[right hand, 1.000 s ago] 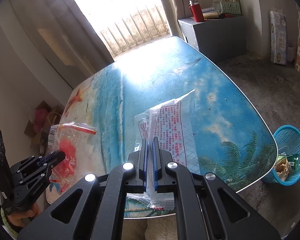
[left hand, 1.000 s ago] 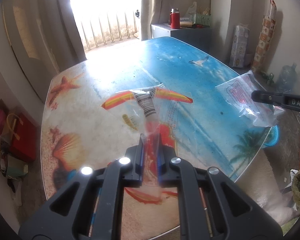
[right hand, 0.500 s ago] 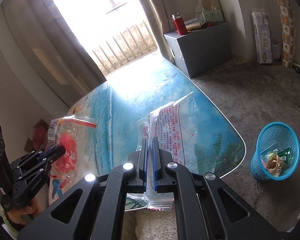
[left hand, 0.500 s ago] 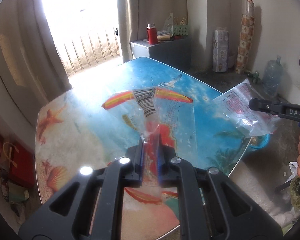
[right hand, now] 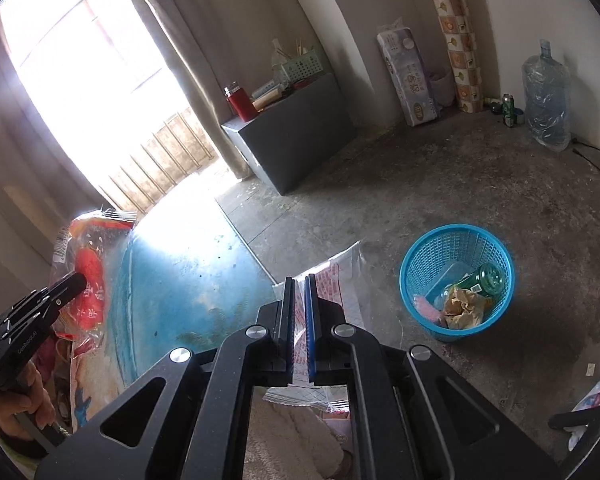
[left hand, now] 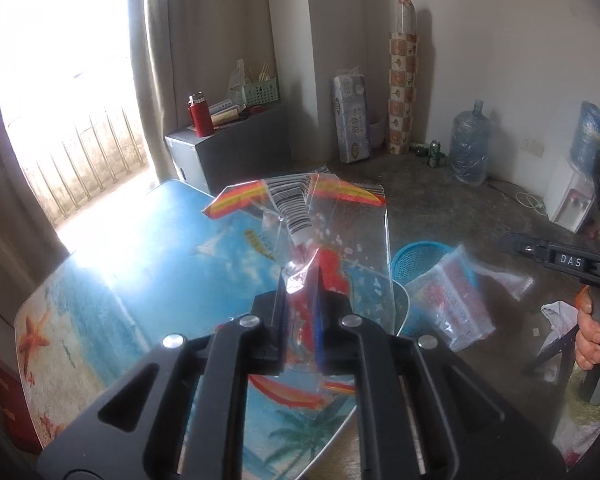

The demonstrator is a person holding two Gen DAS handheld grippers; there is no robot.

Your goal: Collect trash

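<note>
Both pairs of fingers stay clamped: left gripper (left hand: 300, 280) on a red-printed clear wrapper (left hand: 332, 232), right gripper (right hand: 299, 292) on a clear red-lettered bag (right hand: 336, 280); both have swung off the beach-print table (left hand: 140, 264) toward the blue mesh basket (right hand: 456, 280), nearing drop-off.

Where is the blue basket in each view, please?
Left wrist view: the basket is right of centre on the floor, mostly hidden behind the two clear bags.
Right wrist view: the basket stands in full view at centre right on the floor, with trash inside.
Shared landmark: the red flask on the grey cabinet.
</note>
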